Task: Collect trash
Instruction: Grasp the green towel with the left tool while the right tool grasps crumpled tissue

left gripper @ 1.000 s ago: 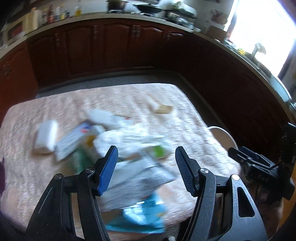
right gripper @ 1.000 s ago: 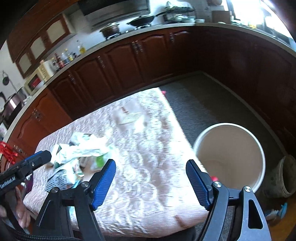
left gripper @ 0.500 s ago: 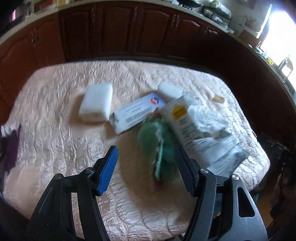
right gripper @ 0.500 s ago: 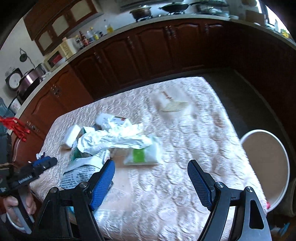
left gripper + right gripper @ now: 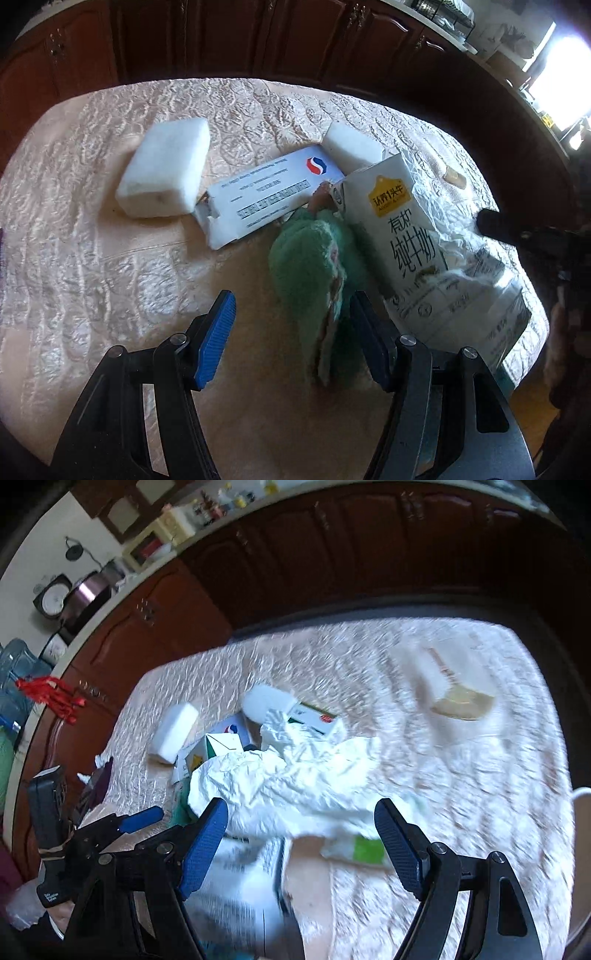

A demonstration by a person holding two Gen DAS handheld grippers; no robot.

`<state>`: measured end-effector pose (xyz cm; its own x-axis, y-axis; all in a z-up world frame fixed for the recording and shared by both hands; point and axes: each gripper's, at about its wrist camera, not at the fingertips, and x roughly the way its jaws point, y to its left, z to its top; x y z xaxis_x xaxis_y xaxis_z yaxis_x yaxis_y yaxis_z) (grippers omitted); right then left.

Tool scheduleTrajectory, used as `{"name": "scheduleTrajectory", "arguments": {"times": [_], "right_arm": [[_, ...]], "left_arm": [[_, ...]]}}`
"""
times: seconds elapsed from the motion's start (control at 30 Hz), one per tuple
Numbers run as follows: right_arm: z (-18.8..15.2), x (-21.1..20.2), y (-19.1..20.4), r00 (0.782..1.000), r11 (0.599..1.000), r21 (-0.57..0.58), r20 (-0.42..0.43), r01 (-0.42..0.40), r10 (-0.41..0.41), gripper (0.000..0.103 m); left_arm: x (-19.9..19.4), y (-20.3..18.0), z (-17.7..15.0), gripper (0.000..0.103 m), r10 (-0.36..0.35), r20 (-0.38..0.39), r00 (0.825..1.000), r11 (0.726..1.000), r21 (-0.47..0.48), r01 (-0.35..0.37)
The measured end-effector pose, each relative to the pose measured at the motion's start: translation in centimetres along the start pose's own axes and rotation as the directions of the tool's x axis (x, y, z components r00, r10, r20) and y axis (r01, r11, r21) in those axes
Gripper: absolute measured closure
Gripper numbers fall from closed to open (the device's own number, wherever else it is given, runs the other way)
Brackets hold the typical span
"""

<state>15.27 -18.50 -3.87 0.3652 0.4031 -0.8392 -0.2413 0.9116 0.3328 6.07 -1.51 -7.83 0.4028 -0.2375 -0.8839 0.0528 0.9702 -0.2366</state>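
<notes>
Left claw gapes over green fuzzy item, beside milk carton

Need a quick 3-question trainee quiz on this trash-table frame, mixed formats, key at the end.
1. True or false: the left claw is clamped shut on the milk carton.
2. Multiple choice: what lies between the left claw's blue pads? A) a white foam block B) the green fuzzy item C) a glass bottle
3. Fill in: in the right wrist view, the right claw is open above a pile of crumpled white ____.

Key: 1 false, the jaws stand open and the carton lies to their right. 2 B. 3 paper.
</notes>
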Motion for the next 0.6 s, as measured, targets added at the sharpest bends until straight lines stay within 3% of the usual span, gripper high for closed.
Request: {"name": "scheduleTrajectory", "arguments": {"times": [0.2,0.27,0.33,0.43,0.6], "right_arm": [[0.8,3.3,-0.5,0.996,0.998,0.031,-0.062,-0.059,0.061,0.024],[0.7,3.8,-0.7,0.995,0.996,0.046,-0.062,-0.075,0.078,0.036],[0.5,4.3,-0.9,0.995,0.995,0.056,-0.066,-0.077,0.08,0.062],[0.1,3.8,-0.6,0.997,0.997,0.044,-0.035,-0.063,0.065,0.076],[-0.1,0.4,-0.6,0.995,0.996,0.045,0.071,-0.078,0.075,0.079]], "left_arm": [[1.4,-0.7,0.5,0.041,-0.048,-0.022,0.999,0.999,0.009,0.048],[1.8,-0.8,0.6,0.048,-0.063,-0.028,0.998,0.998,0.006,0.064],[2.0,-0.9,0.7,0.059,-0.099,-0.039,0.994,0.995,0.0,0.099],[1.7,-1.0,0.6,0.07,-0.107,-0.028,0.994,0.994,0.015,0.107],[-0.2,-0.3,0.6,0.081,-0.097,0.016,0.995,0.995,0.015,0.097]]}}
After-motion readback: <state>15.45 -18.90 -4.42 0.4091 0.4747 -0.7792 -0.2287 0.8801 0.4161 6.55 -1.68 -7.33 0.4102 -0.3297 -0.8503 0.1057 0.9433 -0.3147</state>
